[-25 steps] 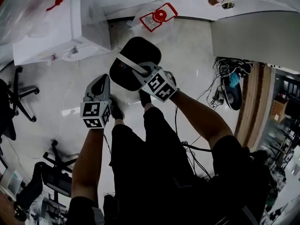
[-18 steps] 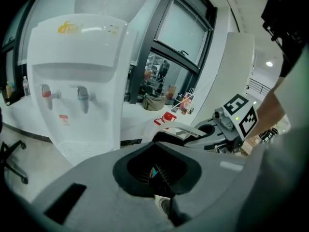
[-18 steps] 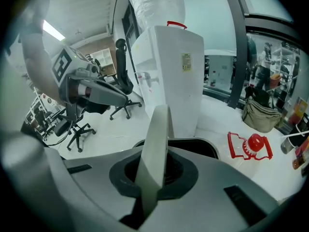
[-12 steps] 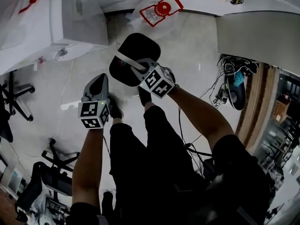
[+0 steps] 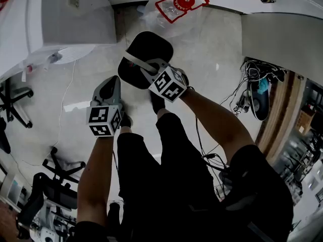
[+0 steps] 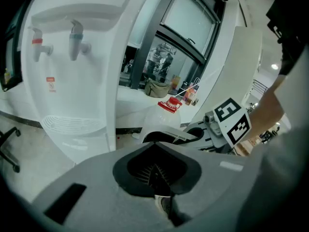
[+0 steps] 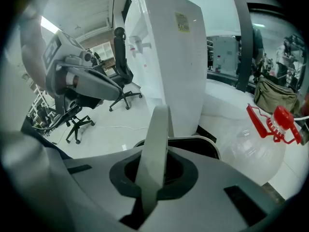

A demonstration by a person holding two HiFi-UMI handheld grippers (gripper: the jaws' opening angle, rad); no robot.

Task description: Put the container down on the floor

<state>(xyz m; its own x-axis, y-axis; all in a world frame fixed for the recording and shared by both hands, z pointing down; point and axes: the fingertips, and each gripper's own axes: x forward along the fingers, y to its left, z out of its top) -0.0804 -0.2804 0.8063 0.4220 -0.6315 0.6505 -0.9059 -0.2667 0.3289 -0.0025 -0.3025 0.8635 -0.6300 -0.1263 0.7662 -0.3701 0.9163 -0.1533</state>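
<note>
The container point(image 5: 147, 58) is a black bin with a pale grey strap handle point(image 5: 135, 63). In the head view it hangs over the pale floor just ahead of the person's feet. My right gripper point(image 5: 153, 74) is shut on that handle. In the right gripper view the handle point(image 7: 155, 144) runs up between the jaws of my right gripper point(image 7: 153, 178), above the bin's rim point(image 7: 195, 141). My left gripper point(image 5: 108, 87) hovers left of the bin and does not touch it. In its own view my left gripper point(image 6: 155, 175) has its jaws together with nothing in them.
A white water dispenser point(image 5: 70, 19) stands just beyond the bin. A clear water jug with a red cap point(image 5: 180, 3) lies to its right. Office chairs point(image 5: 15, 105) stand at the left, and a tangle of cables point(image 5: 252, 84) lies at the right. A shoe point(image 5: 156, 102) is under the bin's near side.
Both grippers have sunk toward the floor, and the bin has come down with the right one. The grip on the handle is unchanged.
</note>
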